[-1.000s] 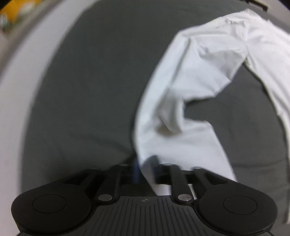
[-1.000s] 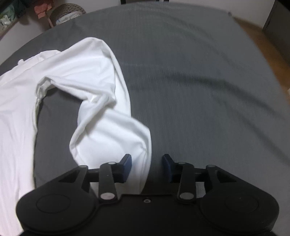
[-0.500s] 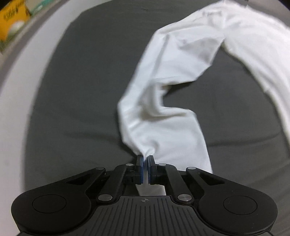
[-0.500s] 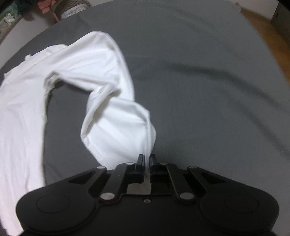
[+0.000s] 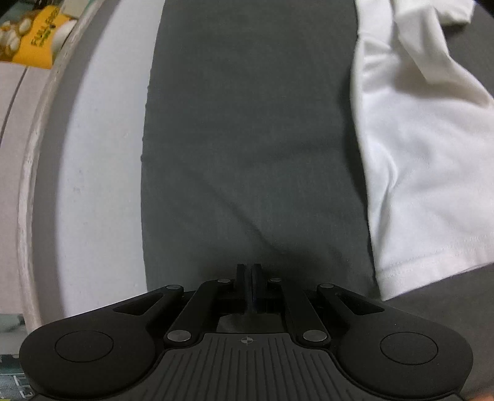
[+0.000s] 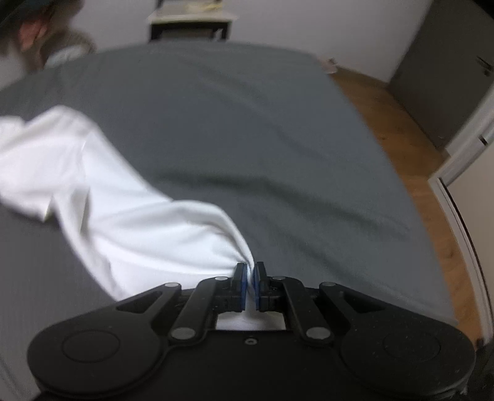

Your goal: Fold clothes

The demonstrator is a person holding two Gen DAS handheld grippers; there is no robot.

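1 grey bed sheet (image 5: 247, 138) carries 1 white garment (image 5: 426, 172), lying to the right of the left gripper (image 5: 248, 271) and apart from it. Of 2 grippers, the left is pressed together on nothing, while the right gripper (image 6: 250, 274) pinches the garment's edge.

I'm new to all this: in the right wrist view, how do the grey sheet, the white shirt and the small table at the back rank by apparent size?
1. Grey sheet
2. White shirt
3. Small table, though it stands farthest away, so its true size is unsure.
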